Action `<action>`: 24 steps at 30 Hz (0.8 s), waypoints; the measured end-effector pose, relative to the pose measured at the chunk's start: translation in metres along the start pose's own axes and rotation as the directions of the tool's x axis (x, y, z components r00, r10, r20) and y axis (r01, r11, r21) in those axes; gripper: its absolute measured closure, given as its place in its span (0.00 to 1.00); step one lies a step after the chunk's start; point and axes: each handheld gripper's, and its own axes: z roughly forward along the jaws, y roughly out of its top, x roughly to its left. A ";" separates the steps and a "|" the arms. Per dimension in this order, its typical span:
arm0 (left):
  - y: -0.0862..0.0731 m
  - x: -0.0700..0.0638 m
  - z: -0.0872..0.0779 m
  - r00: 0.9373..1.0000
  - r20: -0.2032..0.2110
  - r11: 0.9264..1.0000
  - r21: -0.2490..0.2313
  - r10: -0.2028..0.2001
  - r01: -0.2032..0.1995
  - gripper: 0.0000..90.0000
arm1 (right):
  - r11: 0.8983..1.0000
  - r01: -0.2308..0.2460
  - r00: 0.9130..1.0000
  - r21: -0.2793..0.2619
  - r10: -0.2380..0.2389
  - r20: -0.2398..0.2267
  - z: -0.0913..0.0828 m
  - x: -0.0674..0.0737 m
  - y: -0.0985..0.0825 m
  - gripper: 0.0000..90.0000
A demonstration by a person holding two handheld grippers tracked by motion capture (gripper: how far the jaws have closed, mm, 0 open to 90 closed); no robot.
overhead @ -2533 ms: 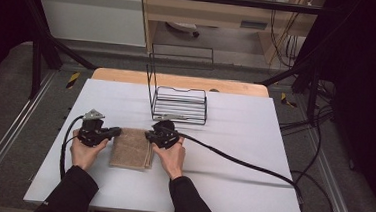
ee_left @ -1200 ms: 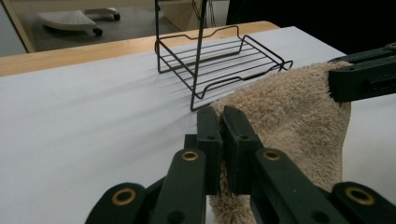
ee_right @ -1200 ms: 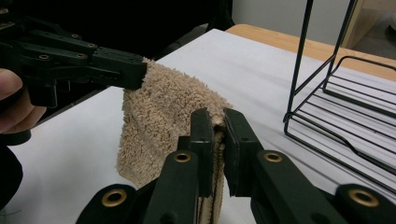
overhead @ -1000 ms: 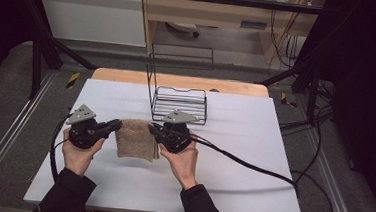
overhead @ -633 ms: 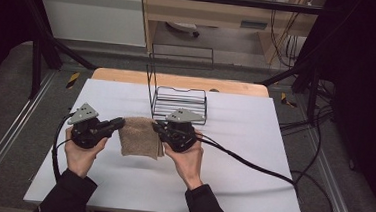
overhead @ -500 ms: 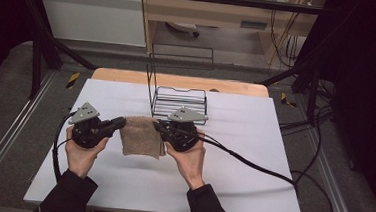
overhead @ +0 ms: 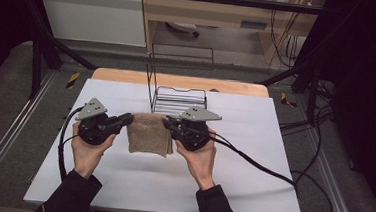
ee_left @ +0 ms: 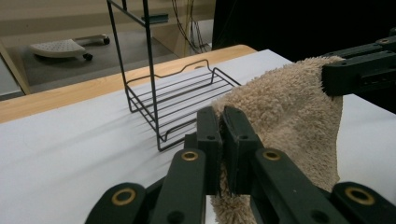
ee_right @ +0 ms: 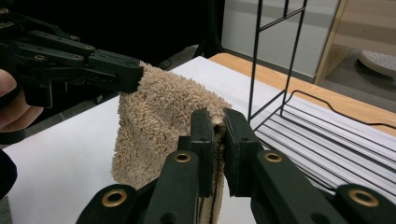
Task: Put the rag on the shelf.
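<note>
One towel, two grips, one rack ahead

My left gripper [overhead: 124, 121] and right gripper [overhead: 167, 124] are each clenched on a top corner of the single tan towel [overhead: 147, 133], which hangs folded between them above the bench [overhead: 250, 190], its long axis running hand to hand. The one wire rack [overhead: 179, 101] stands just beyond it, nearer my right hand.

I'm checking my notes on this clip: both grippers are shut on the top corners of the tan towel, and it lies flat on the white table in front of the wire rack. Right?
Not quite. The tan towel does not lie flat: it hangs lifted between the left gripper and the right gripper, as both gripper views show. The rest holds: both are shut on its top corners, in front of the wire rack, over the white table.
</note>
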 end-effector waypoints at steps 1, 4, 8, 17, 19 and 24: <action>0.002 -0.001 0.001 1.000 -0.001 1.000 0.000 0.000 0.000 0.95 | 1.000 0.001 1.000 -0.002 -0.001 0.004 -0.002 -0.001 0.001 0.93; 0.009 -0.006 0.005 1.000 0.009 1.000 -0.004 0.007 -0.007 0.95 | 1.000 0.002 1.000 -0.010 -0.002 0.016 -0.007 -0.005 0.003 0.93; 0.017 -0.013 0.009 1.000 0.016 1.000 -0.017 0.017 -0.016 0.95 | 1.000 0.002 1.000 -0.021 -0.001 0.029 -0.015 -0.011 0.006 0.93; 0.034 -0.024 0.017 0.999 0.024 0.999 -0.040 0.036 -0.035 0.95 | 0.999 0.009 0.998 -0.048 -0.006 0.058 -0.032 -0.021 0.014 0.93; 0.039 -0.026 0.018 0.999 0.024 0.998 -0.048 0.040 -0.038 0.95 | 0.998 0.011 0.998 -0.055 -0.007 0.065 -0.035 -0.024 0.016 0.93; 0.052 -0.031 0.018 0.998 0.027 0.996 -0.067 0.053 -0.051 0.95 | 0.996 0.008 0.997 -0.086 -0.002 0.071 -0.043 -0.028 0.022 0.93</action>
